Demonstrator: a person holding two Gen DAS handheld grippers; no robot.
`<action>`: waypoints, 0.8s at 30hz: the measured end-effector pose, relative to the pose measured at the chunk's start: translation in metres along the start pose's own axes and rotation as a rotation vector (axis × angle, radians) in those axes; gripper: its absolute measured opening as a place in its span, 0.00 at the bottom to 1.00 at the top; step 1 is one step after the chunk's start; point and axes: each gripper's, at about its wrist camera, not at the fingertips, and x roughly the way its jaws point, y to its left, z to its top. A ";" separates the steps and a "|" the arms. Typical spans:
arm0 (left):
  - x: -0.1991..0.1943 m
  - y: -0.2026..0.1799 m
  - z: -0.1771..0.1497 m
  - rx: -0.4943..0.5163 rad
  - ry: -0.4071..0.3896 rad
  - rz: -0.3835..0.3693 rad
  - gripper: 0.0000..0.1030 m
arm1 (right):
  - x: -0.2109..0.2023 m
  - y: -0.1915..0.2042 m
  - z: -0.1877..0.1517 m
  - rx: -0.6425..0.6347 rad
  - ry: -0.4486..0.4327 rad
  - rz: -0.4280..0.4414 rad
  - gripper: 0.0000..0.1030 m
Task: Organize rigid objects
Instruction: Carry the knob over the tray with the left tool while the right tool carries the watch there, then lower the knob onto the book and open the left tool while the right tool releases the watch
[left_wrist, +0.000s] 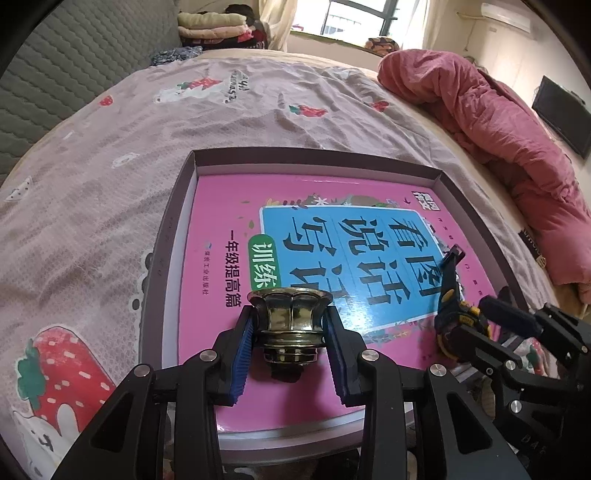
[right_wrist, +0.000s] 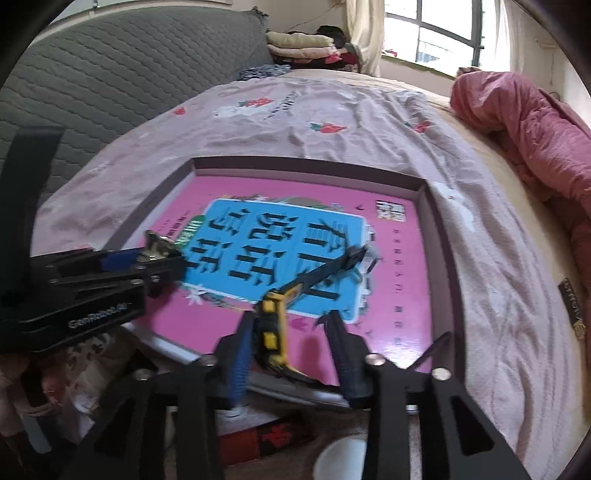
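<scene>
A fluted brass cup (left_wrist: 289, 325) is clamped between the blue pads of the left gripper (left_wrist: 290, 341), above the pink book (left_wrist: 207, 295) lying in the shallow box (left_wrist: 173, 229). A black-and-yellow wristwatch (right_wrist: 271, 332) is seen inside the spread right gripper (right_wrist: 291, 343), touching its left pad only.

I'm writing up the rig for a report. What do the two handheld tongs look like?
Both the left tongs and the right tongs are matte black linkage frames with triangular cut-outs and round silver pivot screws. Their fingers carry ribbed blue pads. White lettering, too blurred to read surely, marks the left body in the right wrist view. No cables or sleeves show.
</scene>
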 end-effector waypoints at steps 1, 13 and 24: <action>0.000 0.001 0.000 -0.001 -0.002 0.003 0.37 | 0.000 -0.002 0.000 0.007 0.000 -0.002 0.45; 0.003 0.005 0.001 -0.004 -0.024 0.017 0.37 | -0.014 -0.007 0.008 0.045 -0.058 -0.025 0.45; 0.003 0.001 0.001 0.024 -0.029 0.012 0.37 | -0.062 -0.046 -0.013 0.184 -0.133 -0.031 0.46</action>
